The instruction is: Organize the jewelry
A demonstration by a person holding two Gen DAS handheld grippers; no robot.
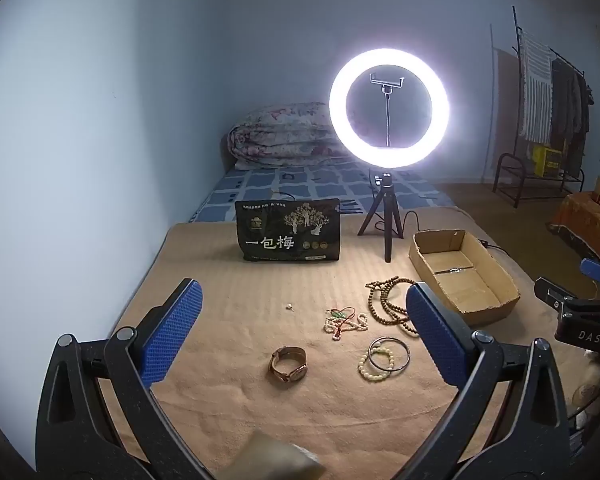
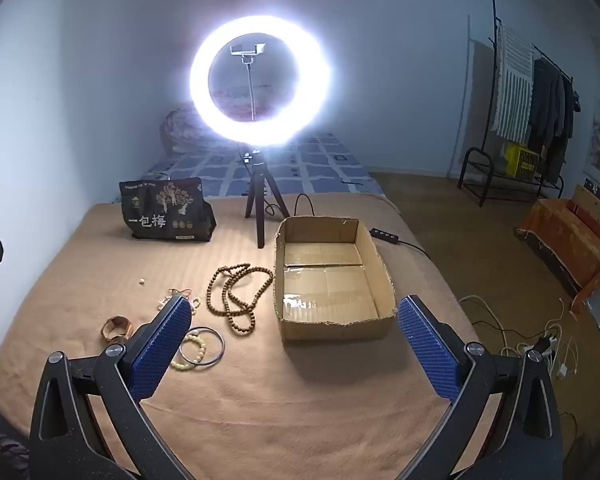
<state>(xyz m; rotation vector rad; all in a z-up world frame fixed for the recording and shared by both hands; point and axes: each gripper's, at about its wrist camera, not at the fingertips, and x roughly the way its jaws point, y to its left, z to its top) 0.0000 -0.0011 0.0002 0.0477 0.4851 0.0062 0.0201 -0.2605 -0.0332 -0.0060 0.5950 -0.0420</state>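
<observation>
Left gripper (image 1: 300,316) and right gripper (image 2: 296,326) both spread wide, nothing held. Watch (image 1: 288,364), bracelets (image 1: 382,356) and brown bead necklace (image 1: 392,300) lie lower centre of the left view; cardboard box (image 2: 380,268) sits mid-frame in the right view.

- I read "一包梅" in pale characters on the front of the black pouch (image 1: 288,230) standing on the bed.
- "DAS" is printed on my right claw (image 1: 588,334), seen from the left wrist.
</observation>
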